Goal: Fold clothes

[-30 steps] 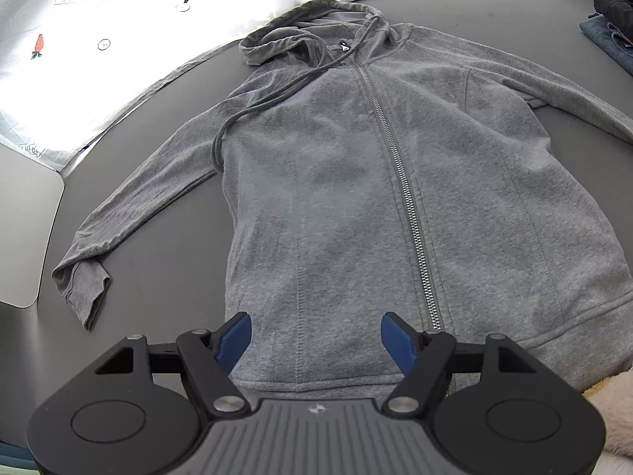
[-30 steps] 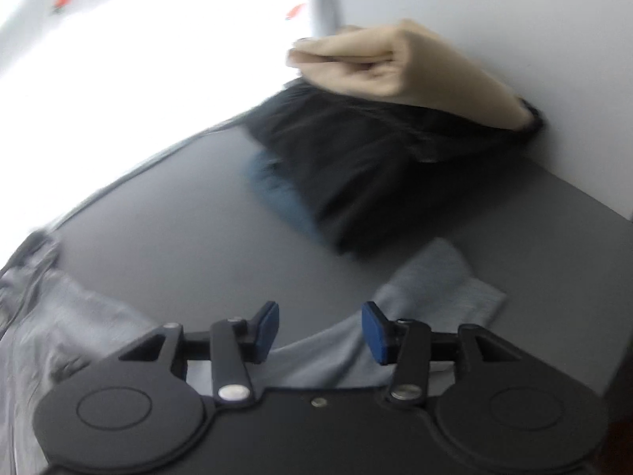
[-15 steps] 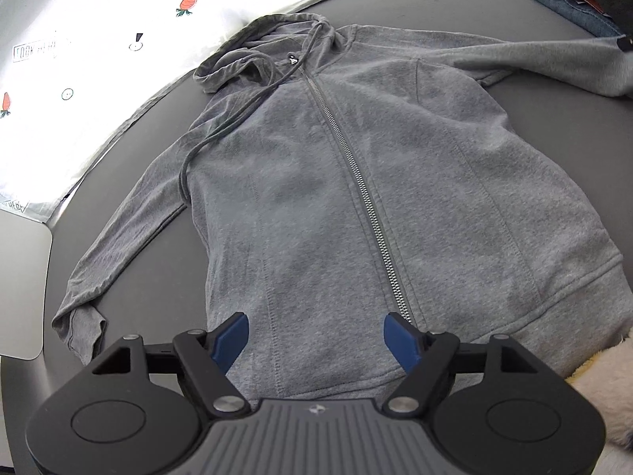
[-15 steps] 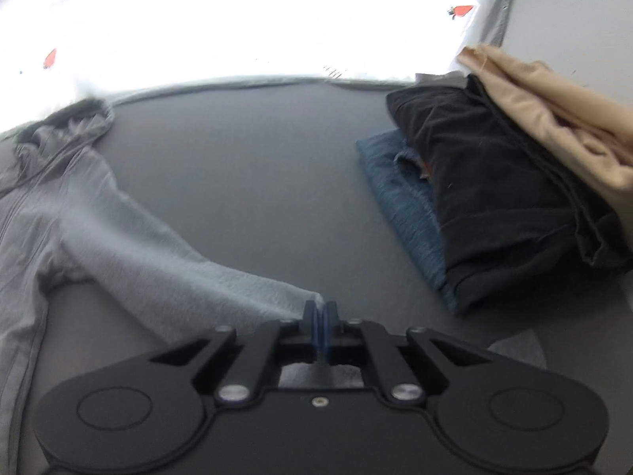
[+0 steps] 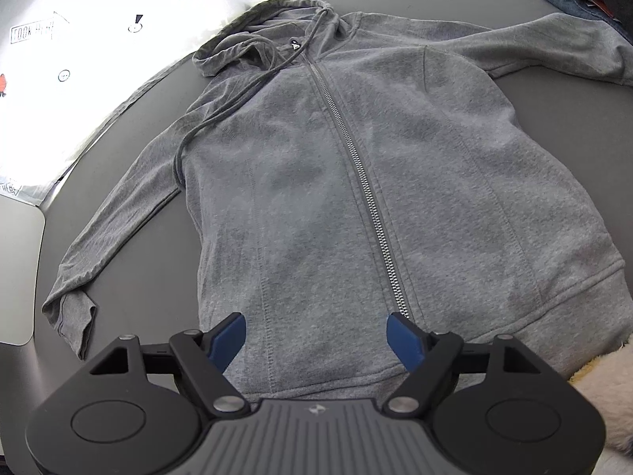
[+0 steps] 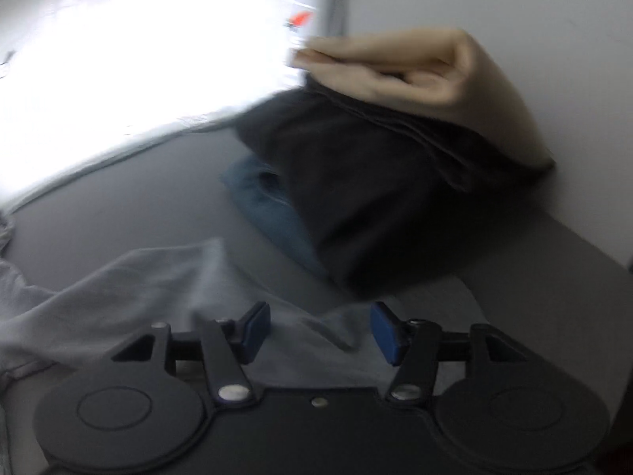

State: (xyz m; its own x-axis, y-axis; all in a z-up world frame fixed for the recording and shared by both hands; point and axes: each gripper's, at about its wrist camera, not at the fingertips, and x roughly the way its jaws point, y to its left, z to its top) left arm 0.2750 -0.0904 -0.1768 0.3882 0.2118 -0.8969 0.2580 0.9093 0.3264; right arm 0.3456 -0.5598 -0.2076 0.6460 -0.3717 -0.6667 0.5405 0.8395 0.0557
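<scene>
Grey table, flat hoodie, parted tools

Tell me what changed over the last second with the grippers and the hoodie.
The right gripper closed on the hoodie's right sleeve half a second ago and has since let go: its jaws are open again, above the sleeve end. The sleeve now lies pulled in, away from the folded pile. The left gripper stayed open over the hem, and the hoodie body stayed flat and zipped.
</scene>
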